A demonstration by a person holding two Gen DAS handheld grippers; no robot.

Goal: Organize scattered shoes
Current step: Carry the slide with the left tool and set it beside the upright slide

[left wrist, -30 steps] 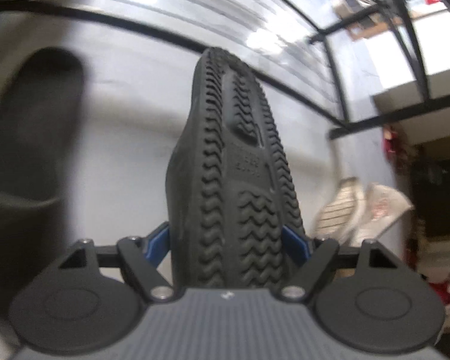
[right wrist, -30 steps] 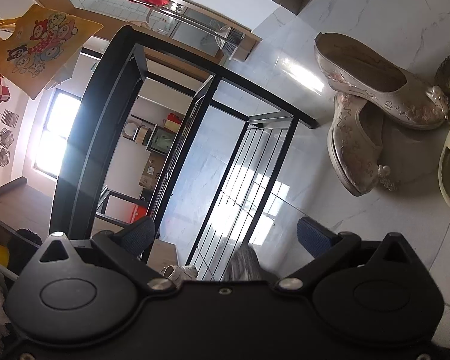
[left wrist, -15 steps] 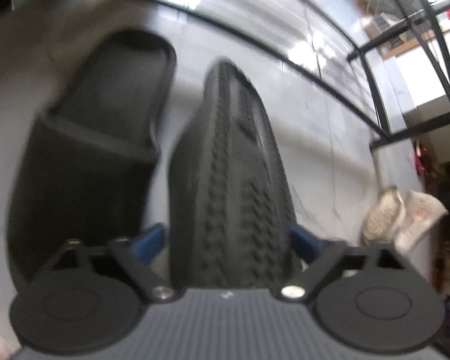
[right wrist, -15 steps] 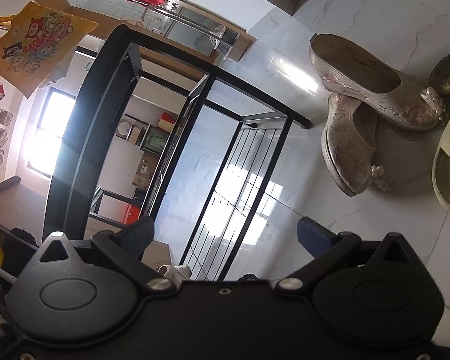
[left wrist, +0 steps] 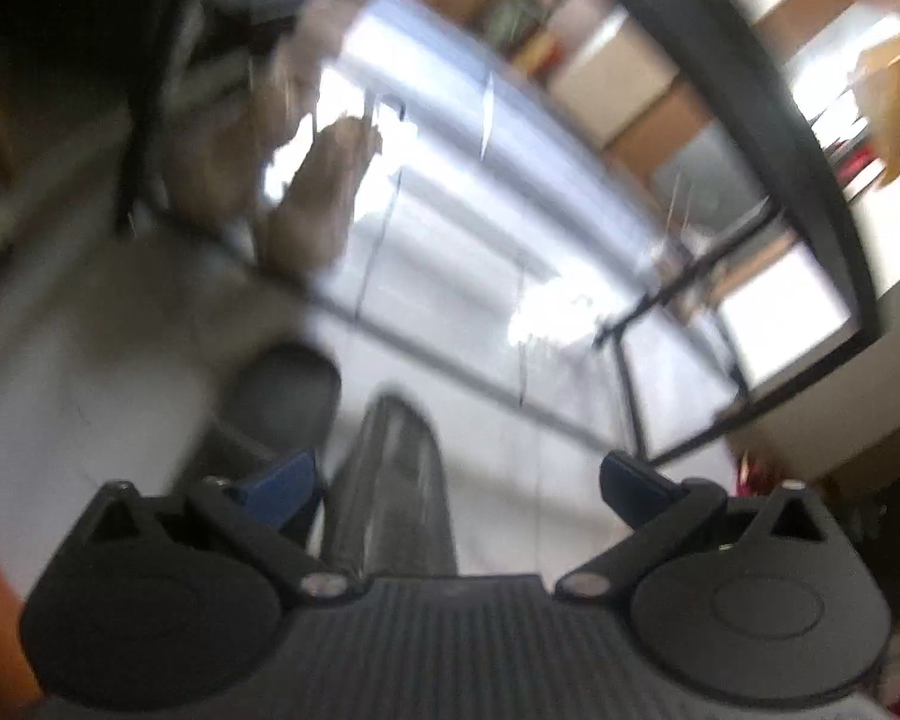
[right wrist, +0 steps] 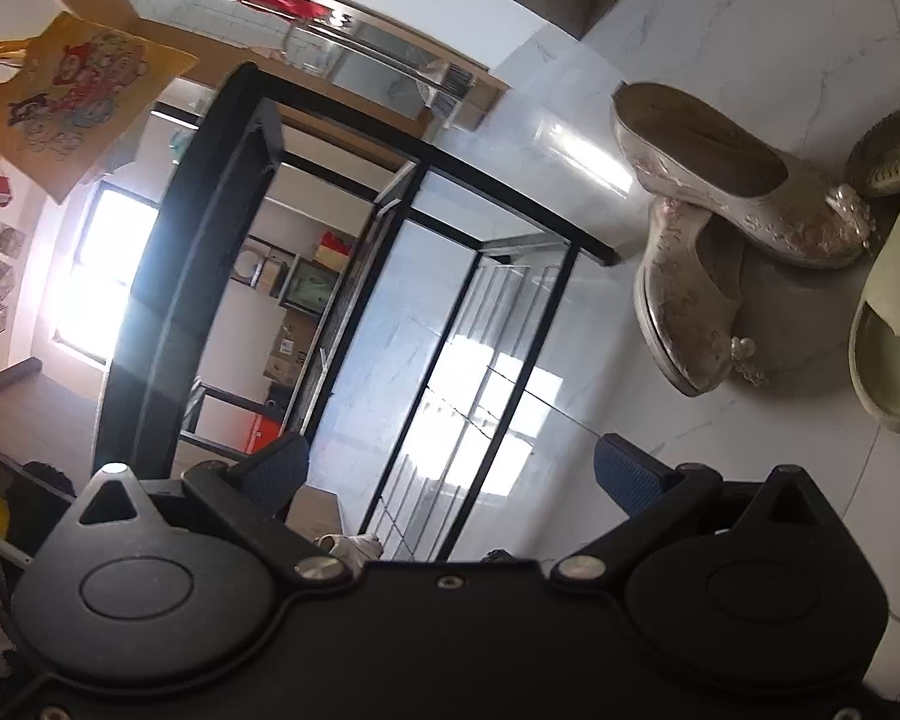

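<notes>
In the left wrist view, badly blurred, the left gripper (left wrist: pixel 455 483) is pointing low along the pale marble floor (left wrist: pixel 90 396) with its blue-padded fingers (left wrist: pixel 279 483) spread wide. A black rubber slipper with a ridged sole (left wrist: pixel 393 480) is lying on edge between them, close beside the left pad and clear of the right one; whether the left pad is touching it cannot be told through the blur, so nothing is being clamped. A second black slide slipper (left wrist: pixel 282 396) is sitting on the floor just to the left of it, ahead of the left finger. Beyond both, the black metal frame of a shoe rack (left wrist: pixel 798 138) is crossing the picture, with open floor between it and the slippers on the right side.

In the right wrist view, the right gripper (right wrist: pixel 450 471) is hanging tilted above the floor, its fingers (right wrist: pixel 624 471) wide apart and holding nothing. The black rack (right wrist: pixel 210 228) is filling the centre and left, its wire shelves bare where visible. To the right, on the white tiles (right wrist: pixel 750 30), a pair of beige embroidered flat shoes with pearl trims (right wrist: pixel 744 192) is lying, one resting across the other. A pale green slide sandal (right wrist: pixel 894 324) is lying just beside them at the edge, and another greenish sole (right wrist: pixel 894 156) is showing above it. Bare tile is lying between the rack's corner and these shoes.
</notes>
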